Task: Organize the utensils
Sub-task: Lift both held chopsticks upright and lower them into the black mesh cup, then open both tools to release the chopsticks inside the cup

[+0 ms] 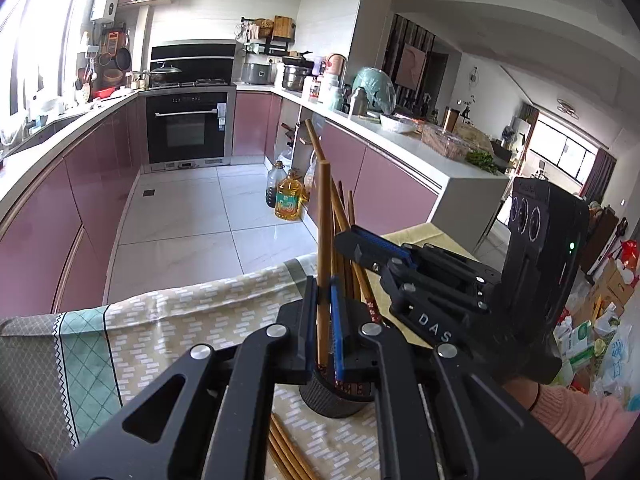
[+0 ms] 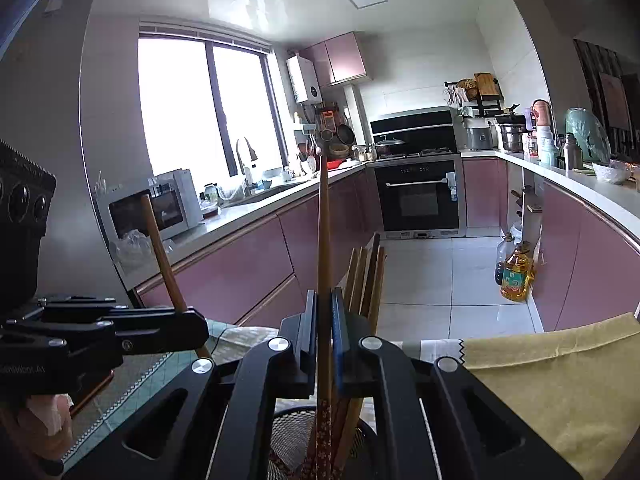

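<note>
Both tongs' chopsticks (image 2: 324, 264) in holder (image 1: 336, 396)

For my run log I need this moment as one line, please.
left gripper: shut on chopstick | right gripper: shut on second chopstick | mesh holder: holds chopsticks | loose chopsticks: on tablecloth

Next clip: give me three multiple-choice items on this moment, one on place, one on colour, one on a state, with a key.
1. Where does the black mesh holder stand?
A. on the floor
B. on the patterned tablecloth
C. in the sink

2. What colour are the lower cabinet doors?
A. pink
B. white
C. green

3. What is the left gripper doing?
A. open, empty
B. shut on a chopstick
C. gripping cloth

Key: B, cloth lies under the holder; A, pink fronts line both counters; B, pads clamp the upright stick.
</note>
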Demonstrator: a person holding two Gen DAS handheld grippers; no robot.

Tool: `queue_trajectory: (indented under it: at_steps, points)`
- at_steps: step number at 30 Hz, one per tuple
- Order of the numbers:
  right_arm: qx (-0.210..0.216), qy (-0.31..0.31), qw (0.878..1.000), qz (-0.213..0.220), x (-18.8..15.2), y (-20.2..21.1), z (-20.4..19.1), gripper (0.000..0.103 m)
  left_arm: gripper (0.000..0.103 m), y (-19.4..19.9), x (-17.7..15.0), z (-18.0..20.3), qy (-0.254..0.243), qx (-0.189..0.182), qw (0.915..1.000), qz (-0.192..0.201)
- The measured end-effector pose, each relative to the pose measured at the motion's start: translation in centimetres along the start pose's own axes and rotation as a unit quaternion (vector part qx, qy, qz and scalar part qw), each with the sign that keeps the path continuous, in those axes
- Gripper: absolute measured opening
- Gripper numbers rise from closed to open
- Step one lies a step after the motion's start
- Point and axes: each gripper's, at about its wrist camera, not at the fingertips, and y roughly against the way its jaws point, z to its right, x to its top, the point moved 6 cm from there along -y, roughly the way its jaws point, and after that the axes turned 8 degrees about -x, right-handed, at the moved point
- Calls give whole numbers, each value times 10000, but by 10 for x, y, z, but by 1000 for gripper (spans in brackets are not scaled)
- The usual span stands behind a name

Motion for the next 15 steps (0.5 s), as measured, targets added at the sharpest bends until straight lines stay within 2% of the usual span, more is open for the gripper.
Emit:
queue_trajectory:
  at_steps: [7,12,15]
  points:
    - [-14,25,9991,-417,-19,4,5,6,7,-15,-9,-1,-118,-34,9996,-263]
    - [44,-24,9950,-997,-28,2,6,8,8,-25,-10,-5,-178,101,9991,-358]
    - [-91,-1,9935,-1135,-31,2,8,16,8,-33,-14,-8,-123,122,9989,-425]
